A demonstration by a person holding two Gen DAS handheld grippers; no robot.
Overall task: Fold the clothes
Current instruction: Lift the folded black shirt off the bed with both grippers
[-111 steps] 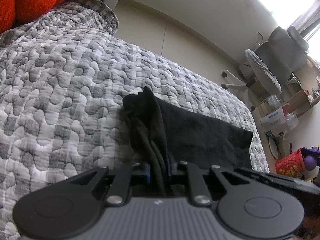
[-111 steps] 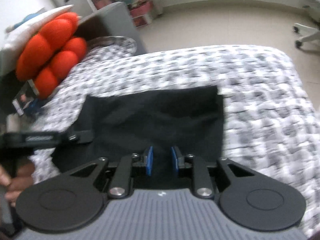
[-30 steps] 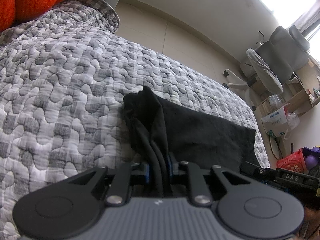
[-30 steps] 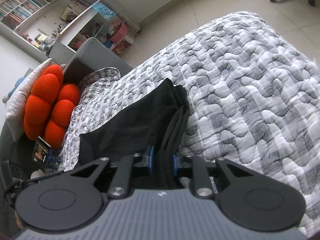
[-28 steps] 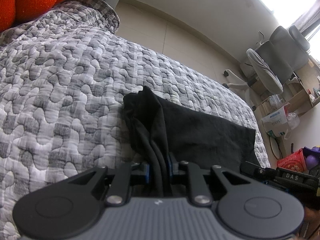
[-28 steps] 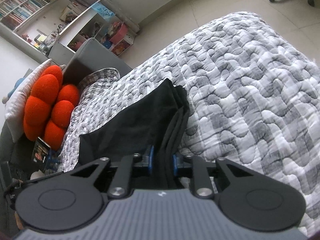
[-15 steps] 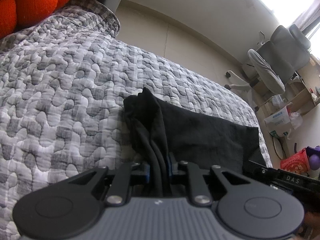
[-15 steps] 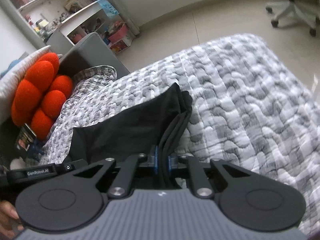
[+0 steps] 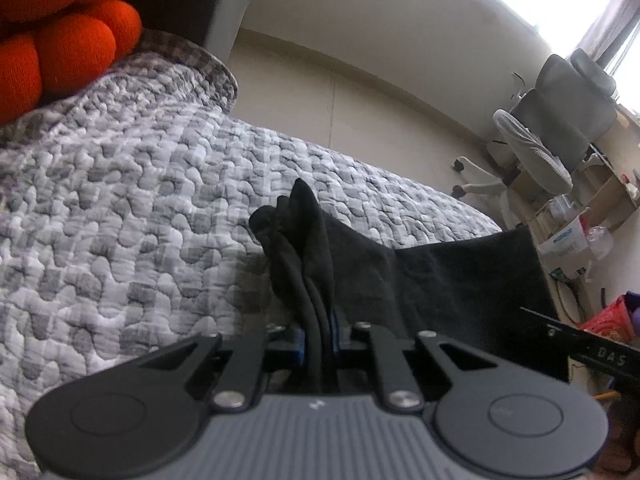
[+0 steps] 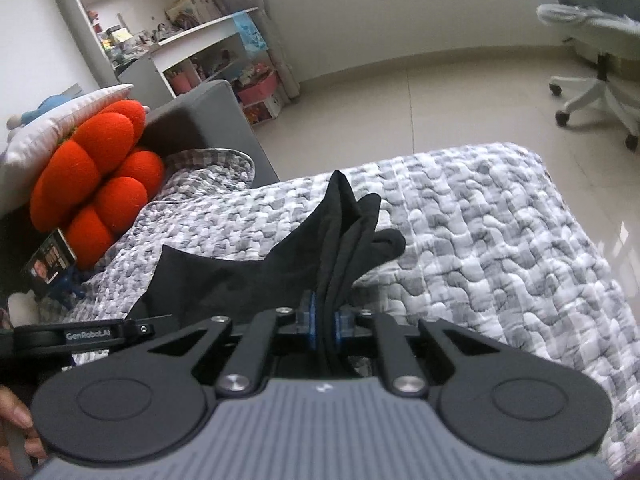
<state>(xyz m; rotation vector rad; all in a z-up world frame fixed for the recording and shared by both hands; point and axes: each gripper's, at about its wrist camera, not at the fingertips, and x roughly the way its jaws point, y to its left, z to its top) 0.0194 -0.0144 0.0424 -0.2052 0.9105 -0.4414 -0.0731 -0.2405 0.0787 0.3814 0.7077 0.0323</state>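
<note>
Pinching bunched corners of the black garment [image 9: 460, 280], both the left gripper [image 9: 319, 334] and right gripper [image 10: 325, 326] gripped tight; bookshelves [image 10: 132, 12] showed only in the right view.

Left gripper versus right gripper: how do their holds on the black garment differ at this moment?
The left gripper pinches the black garment with the cloth spreading to its right; the right gripper has it spreading to its left. The left jaws are closing; the right is clamped. Both hold bunched folds above the quilt.
</note>
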